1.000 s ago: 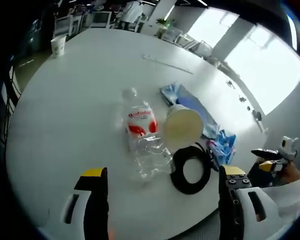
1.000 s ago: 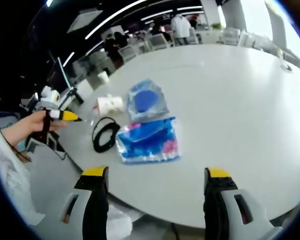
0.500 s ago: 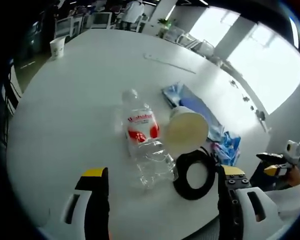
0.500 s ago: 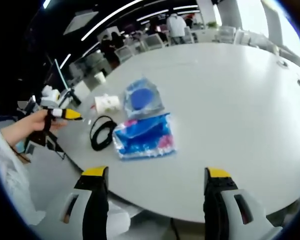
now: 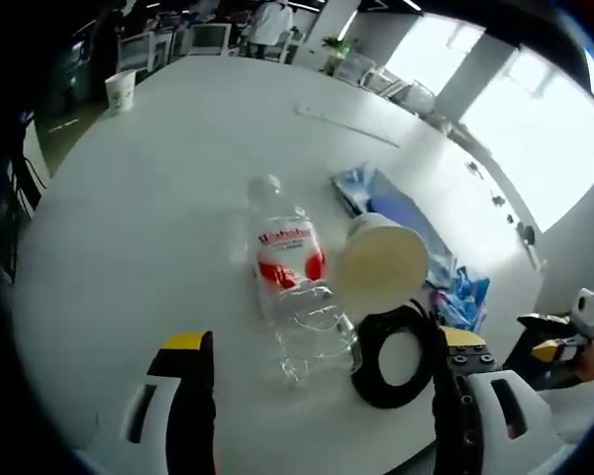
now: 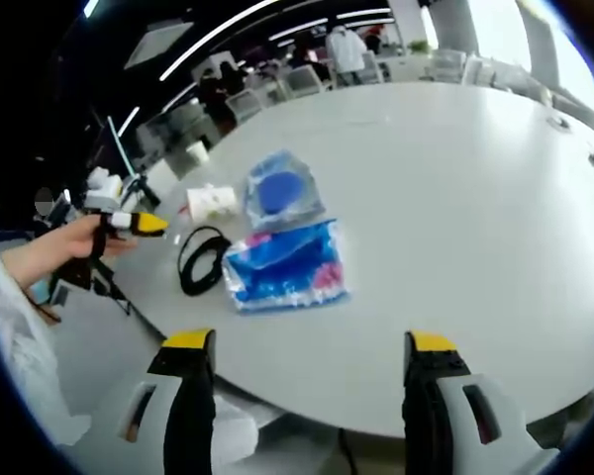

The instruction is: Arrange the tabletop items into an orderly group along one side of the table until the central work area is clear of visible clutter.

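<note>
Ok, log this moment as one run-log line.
phase: approach | left gripper: open, above lying water bottle | right gripper: open, holding nothing | paper cup, black cable coil, blue packets: unsorted on table

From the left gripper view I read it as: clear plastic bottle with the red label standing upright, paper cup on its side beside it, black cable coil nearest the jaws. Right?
Not quite. The clear plastic bottle with the red label is lying on its side on the white table, not upright; the left gripper view shows it. The rest holds: the paper cup lies on its side beside it, and the black cable coil sits nearest the jaws.

One bottle [image 5: 293, 287], two cups [image 5: 380, 265], two packets [image 6: 285, 269].
</note>
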Available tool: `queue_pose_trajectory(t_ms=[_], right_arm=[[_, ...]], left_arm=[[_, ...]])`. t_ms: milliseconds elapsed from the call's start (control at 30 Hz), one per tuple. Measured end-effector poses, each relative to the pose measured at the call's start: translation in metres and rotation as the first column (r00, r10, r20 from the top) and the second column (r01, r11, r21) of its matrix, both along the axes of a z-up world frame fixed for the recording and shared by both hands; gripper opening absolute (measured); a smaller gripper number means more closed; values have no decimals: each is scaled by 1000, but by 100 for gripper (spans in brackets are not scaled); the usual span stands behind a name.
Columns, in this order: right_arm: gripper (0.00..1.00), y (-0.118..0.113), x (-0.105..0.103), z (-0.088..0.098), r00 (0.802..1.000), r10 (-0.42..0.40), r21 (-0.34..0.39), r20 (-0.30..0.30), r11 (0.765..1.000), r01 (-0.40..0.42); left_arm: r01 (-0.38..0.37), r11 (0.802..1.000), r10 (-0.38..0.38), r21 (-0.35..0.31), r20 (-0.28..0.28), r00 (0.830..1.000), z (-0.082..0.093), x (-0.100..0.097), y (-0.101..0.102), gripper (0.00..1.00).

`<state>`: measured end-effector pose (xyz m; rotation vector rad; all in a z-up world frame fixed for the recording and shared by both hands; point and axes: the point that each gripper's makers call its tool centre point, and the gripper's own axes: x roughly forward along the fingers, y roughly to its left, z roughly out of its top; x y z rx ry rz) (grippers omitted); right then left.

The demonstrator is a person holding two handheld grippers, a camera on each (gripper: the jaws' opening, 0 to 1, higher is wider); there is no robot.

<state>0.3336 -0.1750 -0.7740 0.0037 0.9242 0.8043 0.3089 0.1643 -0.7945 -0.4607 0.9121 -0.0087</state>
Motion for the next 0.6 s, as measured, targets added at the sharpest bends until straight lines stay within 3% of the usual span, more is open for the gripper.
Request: queue_pose_trajectory(t_ms=[600], right_arm=[[74,0,7,3,999,-50,52,-16,997,50]], left_arm=[[-8,1000,9,10,-25,1000,-16,11,-7,85]])
